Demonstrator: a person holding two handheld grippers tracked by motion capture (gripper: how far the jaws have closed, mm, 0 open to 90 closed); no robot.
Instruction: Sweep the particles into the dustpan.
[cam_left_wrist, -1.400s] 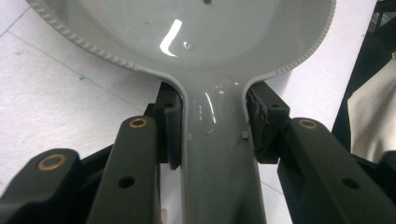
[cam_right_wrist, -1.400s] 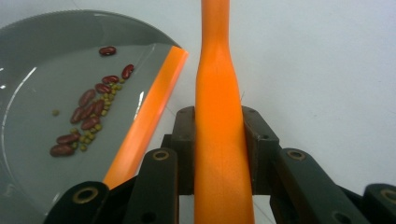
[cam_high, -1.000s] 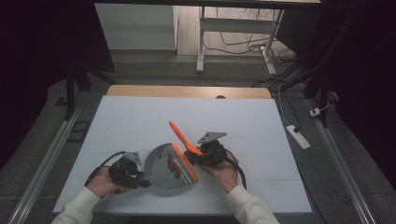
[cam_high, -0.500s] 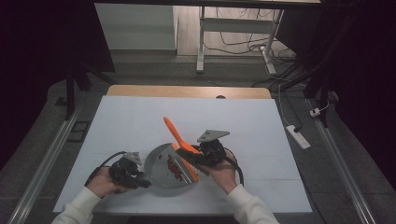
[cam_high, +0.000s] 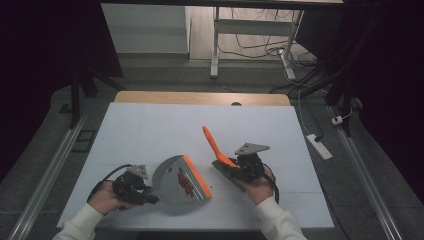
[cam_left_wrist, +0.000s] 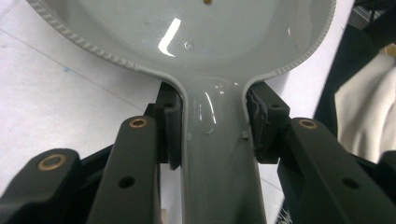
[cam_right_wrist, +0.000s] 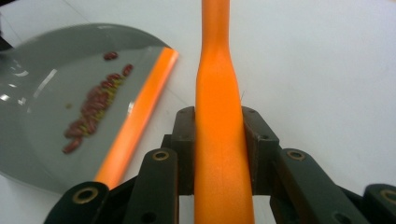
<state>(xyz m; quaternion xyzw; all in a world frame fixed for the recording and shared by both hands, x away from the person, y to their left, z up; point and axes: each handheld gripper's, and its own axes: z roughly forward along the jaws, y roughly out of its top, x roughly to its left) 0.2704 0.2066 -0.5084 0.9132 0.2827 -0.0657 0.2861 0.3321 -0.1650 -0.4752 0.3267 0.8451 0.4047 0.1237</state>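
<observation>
A grey dustpan (cam_high: 170, 175) with an orange lip (cam_high: 196, 176) lies on the white table at front centre, with several reddish beans (cam_high: 186, 181) in it. My left gripper (cam_high: 149, 194) is shut on its grey handle (cam_left_wrist: 217, 144), one pad pressed on each side. To the right, my right gripper (cam_high: 229, 167) is shut on the orange handle (cam_high: 214, 144) of a hand brush, which slants up and away. In the right gripper view the orange handle (cam_right_wrist: 219, 93) runs between the jaws, and the dustpan (cam_right_wrist: 42, 93) with beans (cam_right_wrist: 93, 112) lies to the left, apart from the brush.
The white table cover (cam_high: 150, 130) stretches back to a wooden edge (cam_high: 200, 97). A white power strip (cam_high: 318, 146) lies on the floor right of the table. A metal frame (cam_high: 216, 45) stands behind it. A single bean lies beside the pan's lip (cam_high: 210, 186).
My right gripper has carried the brush to the right, away from the dustpan's orange lip. The left gripper and the dustpan have stayed in place.
</observation>
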